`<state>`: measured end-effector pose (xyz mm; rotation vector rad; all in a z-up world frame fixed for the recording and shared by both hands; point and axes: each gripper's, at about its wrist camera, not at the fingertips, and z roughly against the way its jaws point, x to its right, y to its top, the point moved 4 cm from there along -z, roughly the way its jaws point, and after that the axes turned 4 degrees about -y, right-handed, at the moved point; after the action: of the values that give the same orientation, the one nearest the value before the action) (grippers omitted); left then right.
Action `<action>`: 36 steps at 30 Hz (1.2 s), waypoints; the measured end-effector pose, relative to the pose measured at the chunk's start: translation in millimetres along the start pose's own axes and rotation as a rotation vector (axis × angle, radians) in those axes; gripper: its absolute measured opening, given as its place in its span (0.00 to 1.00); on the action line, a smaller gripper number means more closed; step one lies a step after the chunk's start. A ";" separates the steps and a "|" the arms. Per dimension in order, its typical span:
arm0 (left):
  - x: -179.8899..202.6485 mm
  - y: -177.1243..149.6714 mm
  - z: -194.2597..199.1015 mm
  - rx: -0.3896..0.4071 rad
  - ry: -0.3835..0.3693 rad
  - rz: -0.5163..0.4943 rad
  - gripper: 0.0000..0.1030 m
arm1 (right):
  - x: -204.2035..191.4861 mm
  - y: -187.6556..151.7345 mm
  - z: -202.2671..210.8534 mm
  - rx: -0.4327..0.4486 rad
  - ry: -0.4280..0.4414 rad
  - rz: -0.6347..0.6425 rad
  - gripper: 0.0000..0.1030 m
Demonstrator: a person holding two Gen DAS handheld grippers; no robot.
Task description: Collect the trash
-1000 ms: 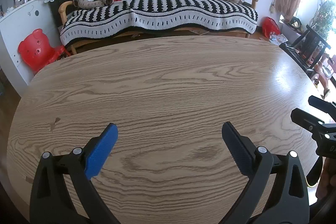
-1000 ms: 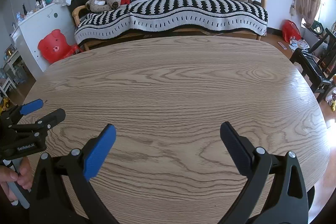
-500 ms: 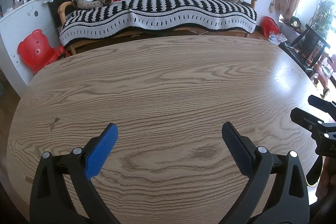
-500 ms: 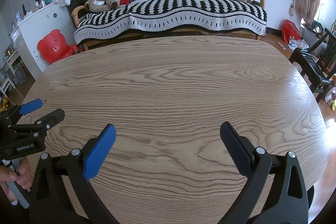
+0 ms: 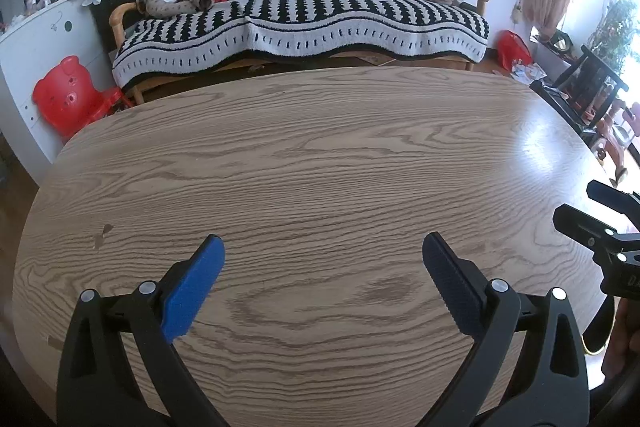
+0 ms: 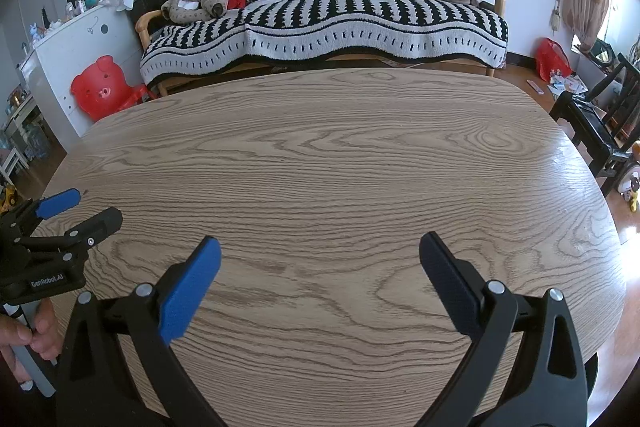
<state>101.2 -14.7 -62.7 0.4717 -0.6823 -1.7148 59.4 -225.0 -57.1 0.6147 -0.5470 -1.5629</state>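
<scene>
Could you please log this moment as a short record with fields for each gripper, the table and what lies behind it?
left gripper: open, holds nothing, over the near part of the table
right gripper: open, holds nothing, beside the left one
table: oval wooden top, small dark mark near its left edge
trash on table: none visible in either view
sofa: behind the table, under a black-and-white striped cover
red bear-shaped chair: on the floor, left of the sofa
red bag: on the floor, right of the sofa

Sofa (image 5: 300, 15) behind table (image 5: 320, 147), chair (image 6: 592, 123) seemingly right.
</scene>
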 end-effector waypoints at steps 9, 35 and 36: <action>0.6 0.8 0.5 0.000 0.000 0.000 0.93 | 0.3 -0.2 0.1 0.000 0.000 0.001 0.93; 0.2 -0.5 -2.5 -0.022 -0.022 0.029 0.93 | 2.0 -1.5 0.7 -0.001 0.000 0.003 0.93; 0.3 -0.4 -2.5 -0.022 -0.025 0.031 0.93 | 1.0 -1.2 0.6 0.000 0.000 0.002 0.93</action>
<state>102.4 -15.4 -64.8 0.4226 -0.6848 -1.7001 58.1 -225.9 -57.4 0.6134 -0.5476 -1.5608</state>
